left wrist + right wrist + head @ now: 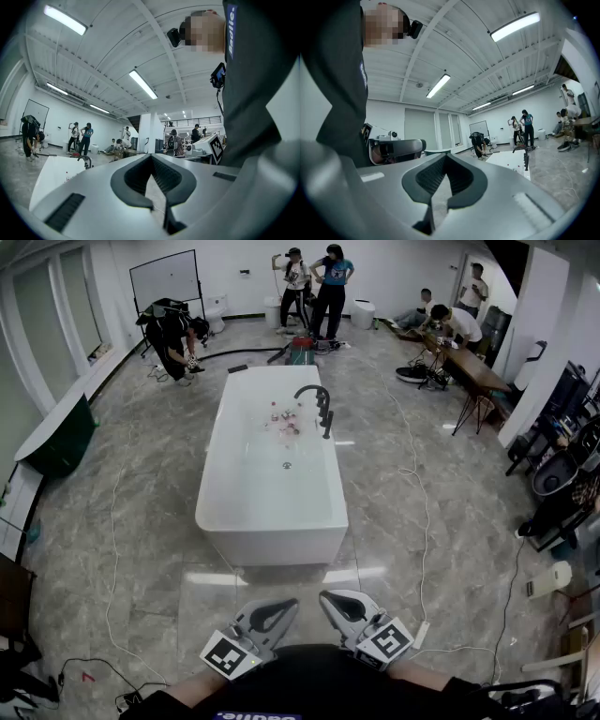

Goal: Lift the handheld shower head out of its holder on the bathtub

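Task unstarted: handheld shower head apparently in place beside black tap on bathtub rim, well ahead; left gripper and right gripper both closed, empty

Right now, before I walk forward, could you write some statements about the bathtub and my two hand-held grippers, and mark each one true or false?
1. The white bathtub stands free on the floor, away from the walls. True.
2. The left hand-held gripper holds the handheld shower head. False: its jaws are shut on nothing.
3. The shower head sits by the black faucet at the bathtub's rim. True.
4. The right hand-held gripper touches the bathtub. False: it is well apart from it, close to the person's body.
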`<state>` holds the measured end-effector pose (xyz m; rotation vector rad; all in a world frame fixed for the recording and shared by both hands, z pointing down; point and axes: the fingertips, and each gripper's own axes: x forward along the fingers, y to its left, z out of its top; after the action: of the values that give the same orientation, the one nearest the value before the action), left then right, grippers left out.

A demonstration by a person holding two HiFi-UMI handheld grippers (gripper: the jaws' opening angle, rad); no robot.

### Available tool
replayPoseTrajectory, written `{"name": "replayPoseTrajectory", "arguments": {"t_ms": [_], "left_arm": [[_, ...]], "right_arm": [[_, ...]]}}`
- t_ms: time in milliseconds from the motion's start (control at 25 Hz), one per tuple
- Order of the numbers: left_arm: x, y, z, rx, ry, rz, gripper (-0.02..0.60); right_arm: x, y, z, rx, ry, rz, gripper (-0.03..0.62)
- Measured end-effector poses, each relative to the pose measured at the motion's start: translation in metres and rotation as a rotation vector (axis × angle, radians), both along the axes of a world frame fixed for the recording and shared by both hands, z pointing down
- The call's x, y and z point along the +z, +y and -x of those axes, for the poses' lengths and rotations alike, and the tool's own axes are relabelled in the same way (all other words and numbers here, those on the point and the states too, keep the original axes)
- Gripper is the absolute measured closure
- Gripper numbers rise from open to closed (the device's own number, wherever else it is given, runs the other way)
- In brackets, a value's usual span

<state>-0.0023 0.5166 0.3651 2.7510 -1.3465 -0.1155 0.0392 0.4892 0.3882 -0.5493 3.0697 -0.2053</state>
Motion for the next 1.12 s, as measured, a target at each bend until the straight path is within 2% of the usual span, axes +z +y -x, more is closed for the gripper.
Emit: {"name": "replayPoseTrajectory", "arguments": {"t_ms": [560, 800, 920, 1120], "left_arm": [[0.015, -0.023, 0.003, -0.023, 0.014, 0.025, 0.577], [0.007, -0.040, -0.005, -0.061, 0.002, 0.016, 0.577], [0.007, -0.048, -0.018, -0.084, -0.012, 0.007, 0.577], [0.008, -0.061, -0.039, -0.127, -0.023, 0.006, 0.577]], "right_arm": [[0.010, -0.022, 0.004, -0.011, -0.018, 0.024, 0.592], [0.006, -0.040, -0.012, -0.001, -0.020, 0.009, 0.592], [-0.002, -0.051, -0.027, 0.001, -0.039, -0.010, 0.592], [0.012, -0.068, -0.054, -0.019, -0.026, 0.012, 0.592]]}}
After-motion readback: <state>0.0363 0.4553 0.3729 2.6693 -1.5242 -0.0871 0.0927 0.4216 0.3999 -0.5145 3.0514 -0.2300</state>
